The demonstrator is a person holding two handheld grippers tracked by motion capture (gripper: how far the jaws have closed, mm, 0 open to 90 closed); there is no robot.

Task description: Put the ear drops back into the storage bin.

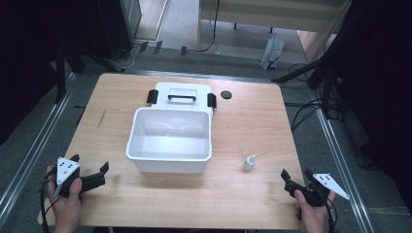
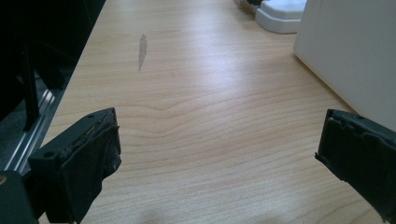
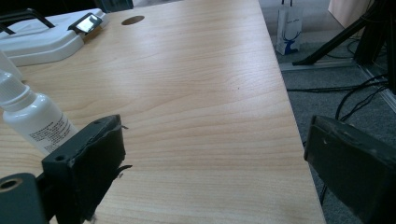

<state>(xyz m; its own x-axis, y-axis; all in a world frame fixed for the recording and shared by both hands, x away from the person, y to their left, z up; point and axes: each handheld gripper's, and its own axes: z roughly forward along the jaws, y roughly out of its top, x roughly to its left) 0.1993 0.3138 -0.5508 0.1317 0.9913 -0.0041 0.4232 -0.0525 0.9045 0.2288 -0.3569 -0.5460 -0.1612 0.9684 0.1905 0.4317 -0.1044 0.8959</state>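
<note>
Wooden table (image 1: pixel 243 126), light-grained with rounded corners, seen from above. A white open box (image 1: pixel 169 141) sits near its middle, with its white lid (image 1: pixel 180 94) lying flat just behind it; the lid has a black handle and black clasps at its two ends. A small dark round disc (image 1: pixel 226 94) lies on the wood just right of the lid. A small white bottle (image 1: pixel 249 162) stands upright to the right of the box, near but apart from it. At the near left corner a hand holds the left gripper (image 1: pixel 90 170), jaws spread with nothing between them, pointing toward the box. At the near right corner the other hand holds the right gripper (image 1: pixel 297 175), jaws also spread and empty, pointing up the table, the bottle lying ahead and to its left, apart from it.

Left gripper view: two black jaws rise from the bottom corners, wide apart over bare wood. The left gripper (image 2: pixel 217 140) grasps nothing. The box's white wall (image 2: pixel 355 51) stands at the right edge, part of the lid (image 2: pixel 280 16) beyond it. A grey smear (image 2: pixel 141 51) marks the wood farther off.

Right gripper view: the right gripper (image 3: pixel 215 144) has its jaws released, bare wood between them. The bottle (image 3: pixel 32 116) stands just outside the left jaw, its printed label partly hidden behind it. The lid (image 3: pixel 46 37) and the disc (image 3: pixel 133 20) lie farther off. A white paper bag (image 3: pixel 288 28) stands on the floor past the table edge.
</note>
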